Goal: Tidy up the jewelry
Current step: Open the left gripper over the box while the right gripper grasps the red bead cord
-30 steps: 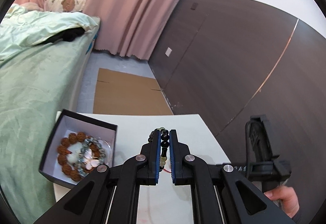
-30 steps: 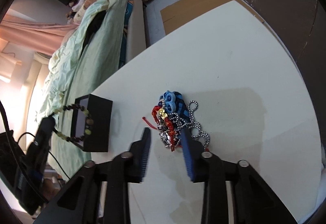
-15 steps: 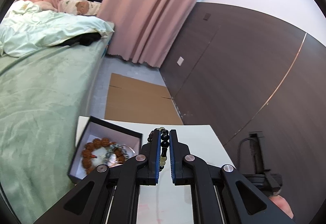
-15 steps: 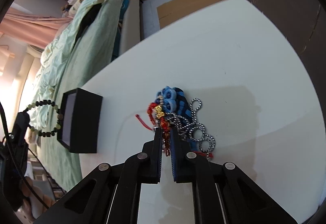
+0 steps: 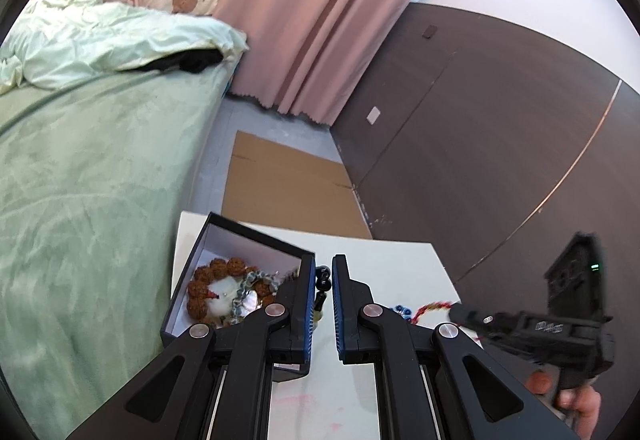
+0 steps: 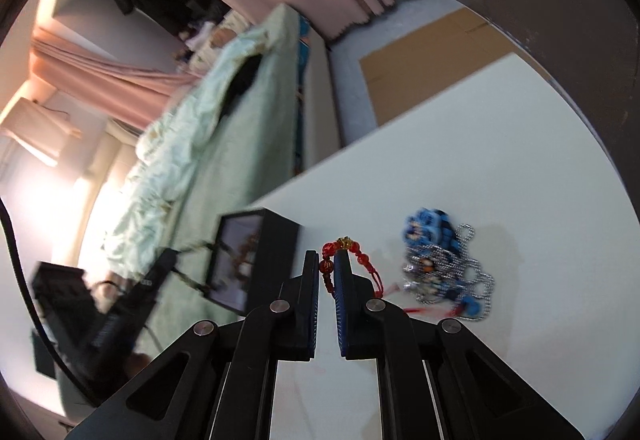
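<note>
We log the left gripper (image 5: 323,282) clamped on a dark round-bead bracelet (image 5: 322,277), the open black box (image 5: 224,280) at its nine o'clock. The right gripper (image 6: 327,272) pinches a red bead bracelet with gold charm (image 6: 345,249); a blue-and-silver chain heap (image 6: 440,260) lies at three o'clock.

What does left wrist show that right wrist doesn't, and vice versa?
Only left wrist: the box's contents, a brown bead bracelet on the white lining, and the dark bead bracelet pinched in the left gripper.
Only right wrist: the silver chain pile on the table, and the red bead bracelet clamped in the right gripper.
Both: the black box, white table, green bed, pink curtain, cardboard.
</note>
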The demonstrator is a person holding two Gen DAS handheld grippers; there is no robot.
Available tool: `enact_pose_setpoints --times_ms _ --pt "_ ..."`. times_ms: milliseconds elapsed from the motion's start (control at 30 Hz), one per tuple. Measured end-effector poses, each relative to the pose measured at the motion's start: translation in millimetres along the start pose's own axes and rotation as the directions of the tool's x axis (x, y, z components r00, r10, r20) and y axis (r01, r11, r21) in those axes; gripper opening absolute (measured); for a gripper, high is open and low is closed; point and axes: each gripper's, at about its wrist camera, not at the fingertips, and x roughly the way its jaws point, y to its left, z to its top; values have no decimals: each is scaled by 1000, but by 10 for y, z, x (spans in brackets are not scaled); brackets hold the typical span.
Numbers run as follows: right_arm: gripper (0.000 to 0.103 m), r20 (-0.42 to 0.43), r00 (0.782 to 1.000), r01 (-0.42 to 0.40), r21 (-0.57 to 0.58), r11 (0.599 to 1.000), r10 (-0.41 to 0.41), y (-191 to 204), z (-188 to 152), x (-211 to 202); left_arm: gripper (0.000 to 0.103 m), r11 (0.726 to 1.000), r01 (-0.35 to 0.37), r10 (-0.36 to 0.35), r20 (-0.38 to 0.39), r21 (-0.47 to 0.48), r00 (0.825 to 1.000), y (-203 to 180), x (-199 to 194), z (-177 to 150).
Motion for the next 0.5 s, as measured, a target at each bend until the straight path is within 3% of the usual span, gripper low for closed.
enact_pose_setpoints --times_ms 67,133,200,267,500 --pt "9 18 999 -32 -5 999 32 63 0 -49 12 1000 2 -3 -32 -30 999 42 47 2" --pt "9 33 998 -54 -11 998 55 149 -1 -55 25 998 3 -7 -67 -59 998 106 107 7" --pt "9 46 996 -78 -21 997 79 229 2 -54 62 997 -15 10 -71 -73 997 143 117 5" --pt "9 50 994 -98 -30 995 100 296 -6 -47 78 996 -28 25 -36 -81 999 169 59 18" --pt "9 36 982 -183 -61 981 186 526 -20 102 80 992 -67 70 21 -106 997 293 -134 123"
